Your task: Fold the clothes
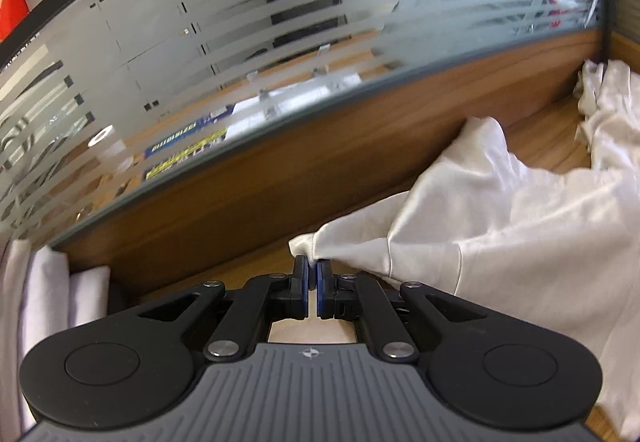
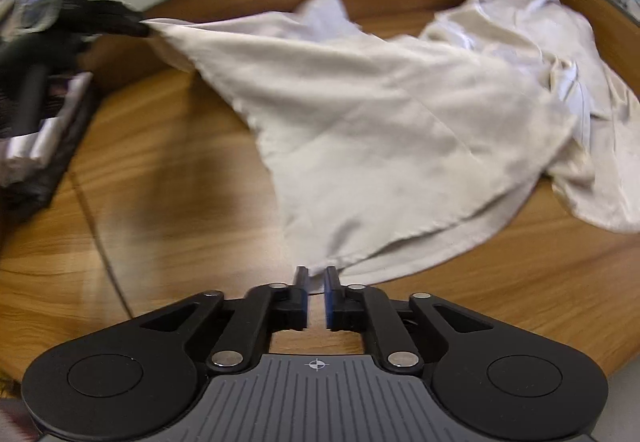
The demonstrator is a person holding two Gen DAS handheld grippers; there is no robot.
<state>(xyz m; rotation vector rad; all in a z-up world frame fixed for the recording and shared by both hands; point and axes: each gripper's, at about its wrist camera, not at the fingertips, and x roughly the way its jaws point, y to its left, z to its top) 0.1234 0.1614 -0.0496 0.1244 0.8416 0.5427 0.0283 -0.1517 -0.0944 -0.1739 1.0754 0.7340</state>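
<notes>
Cloth (image 2: 380, 130) (soft, creased, cream) drapes woodgrain table (image 2: 160, 210).

Garment (image 2: 380, 130): spread on the table (image 2: 160, 182), ahead of the right gripper's fingers (image 2: 332, 278), reaching up and left to the left gripper (image 2: 132, 27).
Near corner of garment: between the right gripper (image 2: 316, 276) fingers.
Far corner of garment (image 1: 304, 244): at the tips of the left gripper's fingers (image 1: 301, 270).
Partition (image 1: 280, 170): behind the table, beyond the left fingers.
Crumpled clothes (image 2: 560, 42): far right of the right fingers, against the partition.
Folded stack (image 1: 48, 302): left of the left fingers.
</notes>
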